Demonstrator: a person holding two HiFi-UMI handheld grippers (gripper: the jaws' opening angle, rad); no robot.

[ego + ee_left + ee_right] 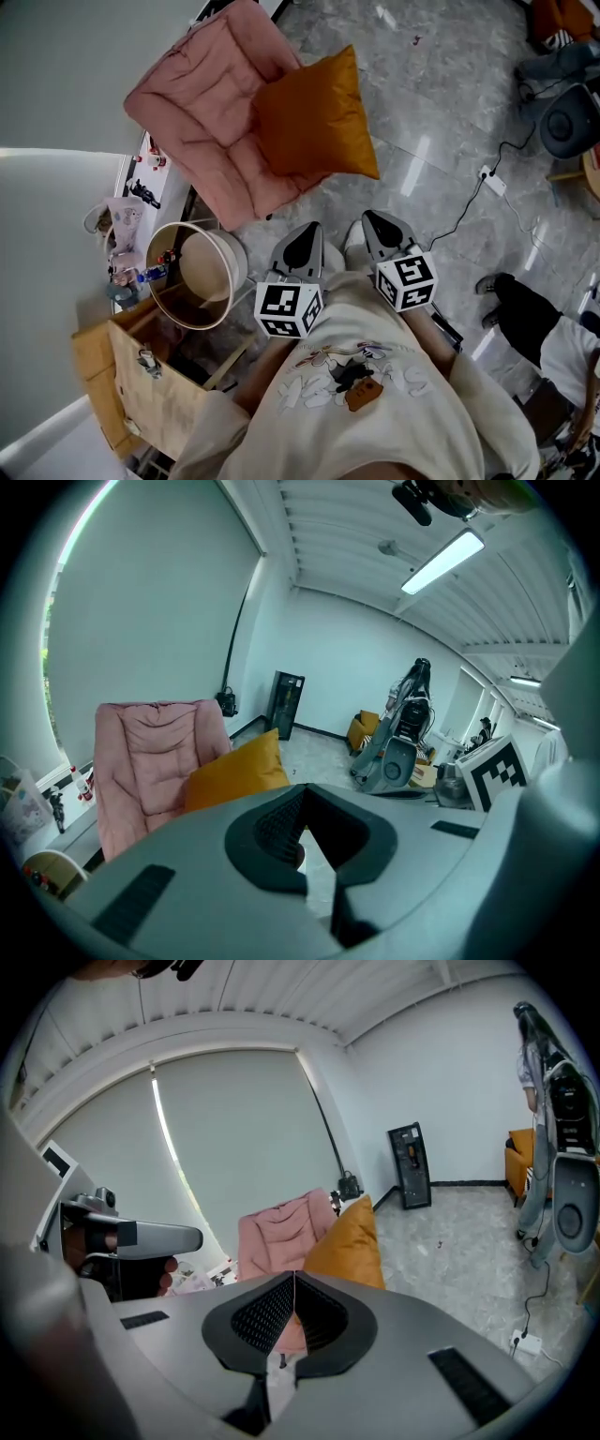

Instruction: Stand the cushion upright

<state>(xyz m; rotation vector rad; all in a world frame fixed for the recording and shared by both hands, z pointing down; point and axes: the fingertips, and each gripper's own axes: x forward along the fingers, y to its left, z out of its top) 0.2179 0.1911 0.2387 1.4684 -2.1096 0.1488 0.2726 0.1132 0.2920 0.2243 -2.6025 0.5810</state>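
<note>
Your left gripper (307, 232) and right gripper (377, 220) each hold their fingers (277, 822) pressed together with nothing between them. The orange cushion (314, 117) lies well ahead of both sets of fingertips, clear of them, propped on the pink chair (197, 103) and leaning against its padding.

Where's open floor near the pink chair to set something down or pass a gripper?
Bare floor lies right of the pink chair and orange cushion, up to the power strip. Crowded at left: round bin, cardboard box.
</note>
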